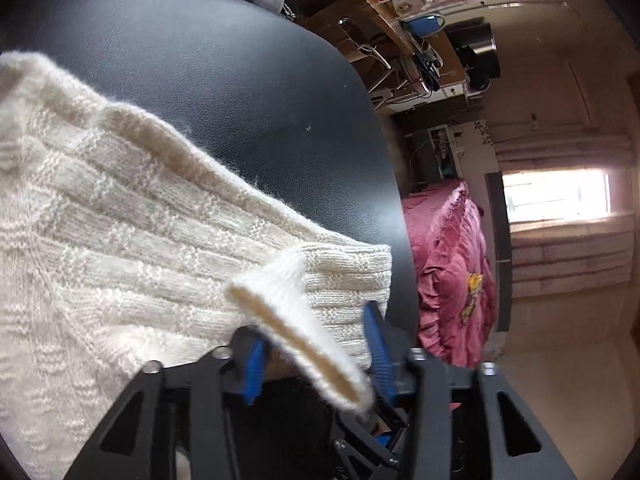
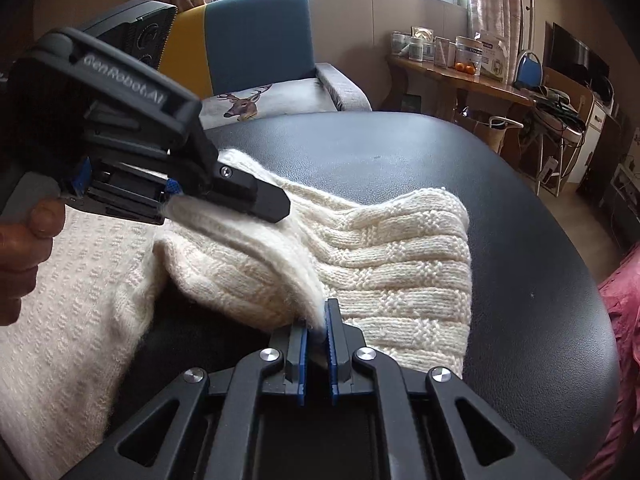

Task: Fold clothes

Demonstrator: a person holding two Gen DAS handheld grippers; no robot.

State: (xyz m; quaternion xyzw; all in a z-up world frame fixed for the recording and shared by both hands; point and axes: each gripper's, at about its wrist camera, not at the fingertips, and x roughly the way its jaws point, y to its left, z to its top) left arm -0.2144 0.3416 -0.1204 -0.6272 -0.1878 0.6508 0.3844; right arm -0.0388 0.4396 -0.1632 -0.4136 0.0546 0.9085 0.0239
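A cream knitted sweater point(image 1: 120, 240) lies on a round black leather table point(image 1: 220, 80). In the left wrist view its ribbed hem folds up between the blue pads of my left gripper point(image 1: 313, 322), which is shut on that edge. The right wrist view shows the same sweater point(image 2: 380, 264) bunched into a raised fold on the table point(image 2: 520, 240). My right gripper point(image 2: 318, 312) pinches the near end of that fold. The left gripper point(image 2: 276, 208) comes in from the upper left and clamps the far end, held by a person's hand point(image 2: 24, 248).
Behind the table stands a blue and yellow armchair point(image 2: 256, 40) with a deer cushion point(image 2: 244, 104). A wooden desk point(image 2: 460, 76) with jars and boxes runs along the right wall. A pink bedcover point(image 1: 448, 260) lies just past the table's edge.
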